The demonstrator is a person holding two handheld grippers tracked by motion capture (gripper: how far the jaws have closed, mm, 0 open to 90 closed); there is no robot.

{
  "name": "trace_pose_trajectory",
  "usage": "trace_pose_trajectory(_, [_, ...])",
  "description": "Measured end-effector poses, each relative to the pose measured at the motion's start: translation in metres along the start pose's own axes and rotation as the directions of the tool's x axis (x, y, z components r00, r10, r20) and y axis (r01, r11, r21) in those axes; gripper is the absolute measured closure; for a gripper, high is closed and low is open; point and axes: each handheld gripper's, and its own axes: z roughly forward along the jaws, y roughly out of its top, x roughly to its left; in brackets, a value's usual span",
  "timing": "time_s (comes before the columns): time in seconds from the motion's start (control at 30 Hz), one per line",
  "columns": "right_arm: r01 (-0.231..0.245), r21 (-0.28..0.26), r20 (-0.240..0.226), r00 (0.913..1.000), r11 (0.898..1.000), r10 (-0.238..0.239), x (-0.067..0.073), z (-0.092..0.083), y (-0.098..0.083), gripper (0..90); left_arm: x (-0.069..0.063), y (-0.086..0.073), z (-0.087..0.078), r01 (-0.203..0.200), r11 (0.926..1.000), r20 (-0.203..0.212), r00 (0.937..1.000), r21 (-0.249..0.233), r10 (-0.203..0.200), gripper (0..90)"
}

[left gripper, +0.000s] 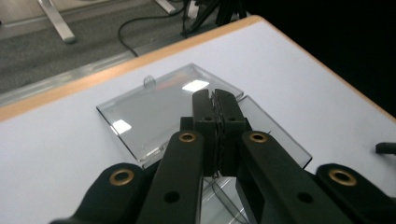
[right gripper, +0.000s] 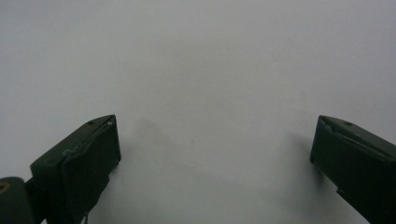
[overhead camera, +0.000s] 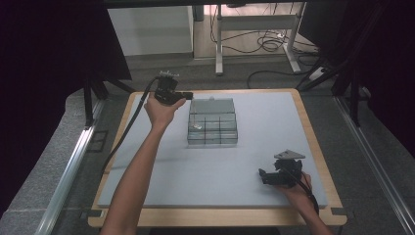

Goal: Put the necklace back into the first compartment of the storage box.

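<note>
High view shows a clear plastic organizer box [overhead camera: 212,122] lying near the middle of the grey worktop [overhead camera: 264,147], a little toward the far edge. Its lid [overhead camera: 212,105] is folded back flat on the far side, and the tray part with small compartments faces up. One compartment at the left seems to hold something small and pale, but it is too small to tell what it is.

The left tool [overhead camera: 188,95] is just beside the far-left corner of the box. In the left gripper view the left tool [left gripper: 217,95] has its two jaws pressed together with nothing between them, and the tips are above the open lid [left gripper: 159,112]. I cannot tell if they touch it. The right tool [overhead camera: 264,175] rests on the worktop near the right front, well apart from the box, and in the right gripper view its jaws are spread wide over bare grey surface.

I judge the box to be light, stiff and thin-walled, so it will slide easily on the smooth worktop when pushed. The plastic is glossy and probably slippery between the pads. The small tab [left gripper: 149,80] on the far edge of the lid looks the best place to take hold, or the thin lid edge itself. The hinge may be fragile, so a gentle lift is better.
</note>
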Motion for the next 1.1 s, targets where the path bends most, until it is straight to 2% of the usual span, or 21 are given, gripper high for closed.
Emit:
trace_pose_trajectory(0.43, [0.0, 0.0, 0.0, 1.0, 1.0, 0.0, 0.0, 0.0, 0.0, 1.3, 0.011, -0.03, 0.024, 0.033, 0.9976, 0.004, 0.9994, 0.06, -0.034, 89.4])
trace_pose_trajectory(0.8, [0.0, 0.0, 0.001, 1.0, 1.0, 0.0, 0.0, 0.0, 0.0, 1.3, 0.013, -0.054, 0.056, 0.061, 0.9919, -0.005, 0.9981, 0.112, -0.061, 89.2])
trace_pose_trajectory(0.93, [0.001, 0.0, 0.0, 1.0, 1.0, -0.001, 0.0, 0.0, 0.0, 1.3, 0.015, -0.058, 0.063, 0.072, 0.9898, -0.006, 0.9974, 0.123, -0.072, 89.2])
trace_pose_trajectory(1.1, [0.001, 0.0, 0.0, 1.0, 1.0, -0.001, 0.0, 0.0, 0.0, 1.3, 0.015, -0.059, 0.067, 0.067, 0.9885, -0.019, 0.9977, 0.136, -0.065, 89.1])
